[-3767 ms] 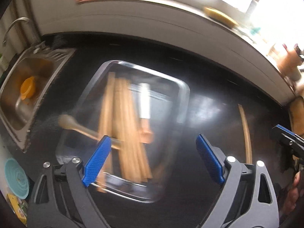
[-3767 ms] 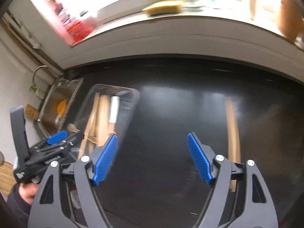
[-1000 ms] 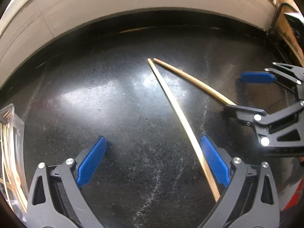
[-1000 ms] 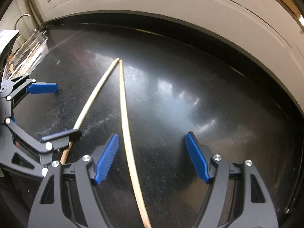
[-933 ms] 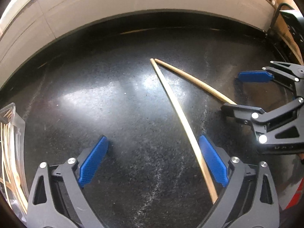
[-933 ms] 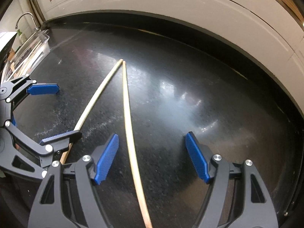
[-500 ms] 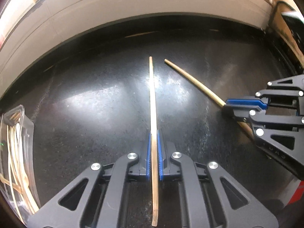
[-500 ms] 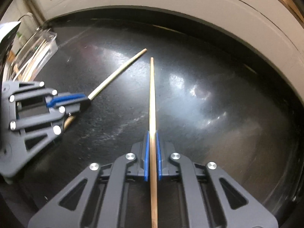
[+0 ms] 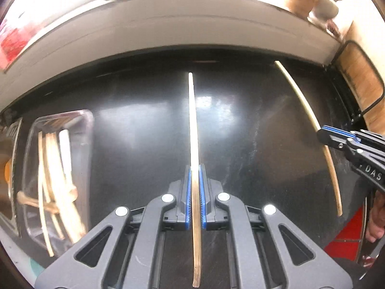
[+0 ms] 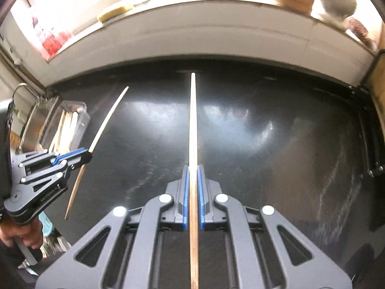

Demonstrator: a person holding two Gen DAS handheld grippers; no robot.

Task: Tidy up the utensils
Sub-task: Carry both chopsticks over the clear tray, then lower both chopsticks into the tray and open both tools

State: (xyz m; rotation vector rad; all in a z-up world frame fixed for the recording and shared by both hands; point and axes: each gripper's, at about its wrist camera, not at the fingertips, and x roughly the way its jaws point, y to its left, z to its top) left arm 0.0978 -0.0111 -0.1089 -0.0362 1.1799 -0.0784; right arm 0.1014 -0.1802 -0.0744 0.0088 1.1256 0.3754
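My left gripper is shut on a long wooden chopstick that runs straight ahead between its blue pads, lifted above the black counter. My right gripper is shut on a second wooden chopstick in the same way. Each gripper shows in the other's view: the right gripper with its chopstick at the right edge, the left gripper with its chopstick at the left. A clear plastic tray holding several wooden utensils sits far left on the counter.
A white wall ledge runs along the back of the counter, with a sponge and jars on it. A sink with a tap lies beyond the clear tray. A wire rack with a wooden board stands at the right end.
Both grippers closed on the two chopsticks that lay crossed at their tips on the counter, then rose with them. The chopsticks now hang apart, and the tray has come into view at left.
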